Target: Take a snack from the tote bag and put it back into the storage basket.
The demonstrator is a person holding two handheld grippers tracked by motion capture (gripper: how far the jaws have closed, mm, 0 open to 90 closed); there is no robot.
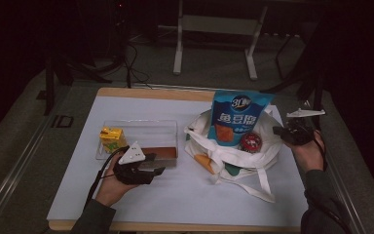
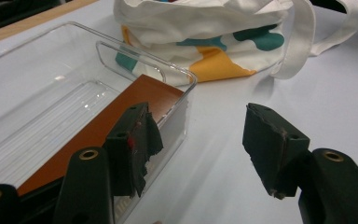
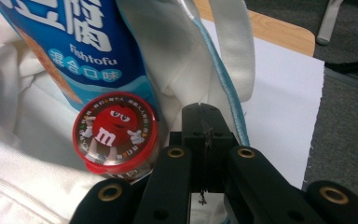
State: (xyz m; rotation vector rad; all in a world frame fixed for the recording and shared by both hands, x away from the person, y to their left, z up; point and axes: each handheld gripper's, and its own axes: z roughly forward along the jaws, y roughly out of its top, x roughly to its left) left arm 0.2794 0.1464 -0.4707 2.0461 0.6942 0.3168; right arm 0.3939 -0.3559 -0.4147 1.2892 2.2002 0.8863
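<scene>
Two items already stand in the white cloth bag (image 1: 233,156): one blue snack pouch (image 1: 237,118) and one red-lidded candy tub (image 1: 251,142). Two more wait in the clear plastic tray (image 1: 141,127): one yellow juice carton (image 1: 113,138) and one flat brown bar (image 2: 121,116) along its near wall. Packing looks about half done. One left gripper (image 1: 148,168), jaws apart, hovers at the tray's corner by the bar. One right gripper (image 3: 204,122), jaws together, holds the bag's edge.
</scene>
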